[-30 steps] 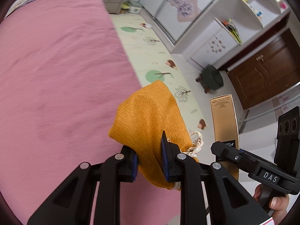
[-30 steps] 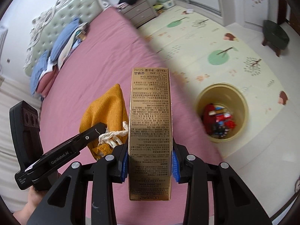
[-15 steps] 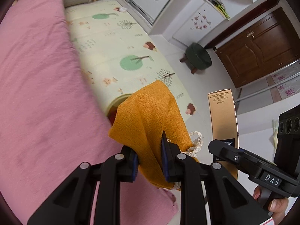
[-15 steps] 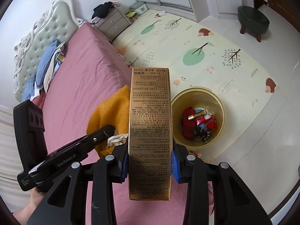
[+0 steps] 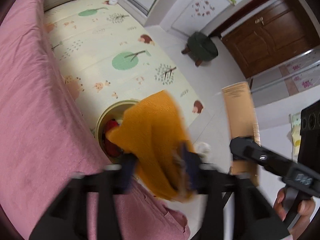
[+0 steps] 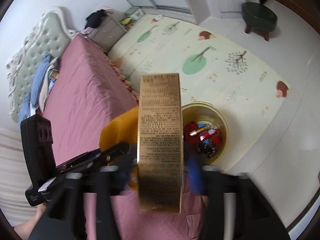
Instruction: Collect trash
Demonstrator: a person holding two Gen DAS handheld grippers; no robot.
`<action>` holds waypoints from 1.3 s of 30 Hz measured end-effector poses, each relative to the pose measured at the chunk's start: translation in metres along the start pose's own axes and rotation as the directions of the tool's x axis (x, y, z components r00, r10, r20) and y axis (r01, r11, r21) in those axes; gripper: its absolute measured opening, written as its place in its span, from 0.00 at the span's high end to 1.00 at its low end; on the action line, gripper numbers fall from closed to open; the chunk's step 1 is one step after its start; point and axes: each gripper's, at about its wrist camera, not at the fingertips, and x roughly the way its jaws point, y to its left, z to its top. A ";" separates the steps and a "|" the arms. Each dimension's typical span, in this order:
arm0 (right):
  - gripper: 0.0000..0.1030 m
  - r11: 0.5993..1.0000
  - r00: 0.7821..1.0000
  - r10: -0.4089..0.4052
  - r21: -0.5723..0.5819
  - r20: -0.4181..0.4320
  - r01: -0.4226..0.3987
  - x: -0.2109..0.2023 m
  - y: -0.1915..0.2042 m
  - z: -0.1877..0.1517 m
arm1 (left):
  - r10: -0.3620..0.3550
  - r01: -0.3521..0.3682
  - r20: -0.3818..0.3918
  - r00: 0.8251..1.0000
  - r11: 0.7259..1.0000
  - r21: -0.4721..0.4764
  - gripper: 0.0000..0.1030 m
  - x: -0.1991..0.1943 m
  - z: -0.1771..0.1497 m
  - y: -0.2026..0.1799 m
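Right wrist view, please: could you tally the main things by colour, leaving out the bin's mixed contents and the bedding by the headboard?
Gold: 1, the gold carton
Orange: 1, the orange cloth pouch
Yellow: 1, the yellow bin
Pink: 1, the pink bedspread
Dark green: 1, the dark green stool
Total: 5

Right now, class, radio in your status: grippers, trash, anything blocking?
Left gripper opening, orange cloth between jaws. Right gripper opening, gold box between jaws. Bin below, by the bed. Nothing blocking.
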 end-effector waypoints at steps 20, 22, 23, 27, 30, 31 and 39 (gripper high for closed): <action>0.45 0.999 1.000 -0.029 -0.014 0.002 0.029 -0.008 0.016 0.006 | 0.036 -0.035 0.044 0.998 0.999 -0.007 0.16 -0.024 0.003 -0.004; 0.45 0.999 1.000 -0.028 -0.024 0.008 0.028 -0.014 0.020 0.004 | 0.027 -0.027 0.049 0.998 1.000 -0.001 0.16 -0.030 0.000 -0.007; 0.45 0.999 0.999 -0.031 -0.028 0.008 0.032 -0.016 0.022 0.003 | 0.028 -0.029 0.051 0.998 1.000 0.004 0.16 -0.033 -0.002 -0.008; 0.42 0.997 0.998 -0.061 -0.038 0.014 0.062 -0.028 0.029 -0.001 | 0.035 -0.036 0.058 0.998 0.999 0.020 0.14 -0.047 -0.011 -0.014; 0.41 0.995 0.997 -0.075 -0.062 0.025 0.076 -0.039 0.036 -0.005 | 0.030 -0.031 0.068 0.997 0.999 0.011 0.12 -0.059 -0.020 -0.015; 0.40 0.995 0.997 -0.076 -0.069 0.027 0.078 -0.042 0.039 -0.007 | 0.039 -0.040 0.073 0.997 0.999 0.007 0.11 -0.064 -0.025 -0.013; 0.39 0.986 0.999 -0.042 -0.163 0.009 0.043 -0.056 0.081 -0.027 | 0.073 -0.067 0.125 0.989 0.997 -0.049 0.10 -0.122 -0.066 0.013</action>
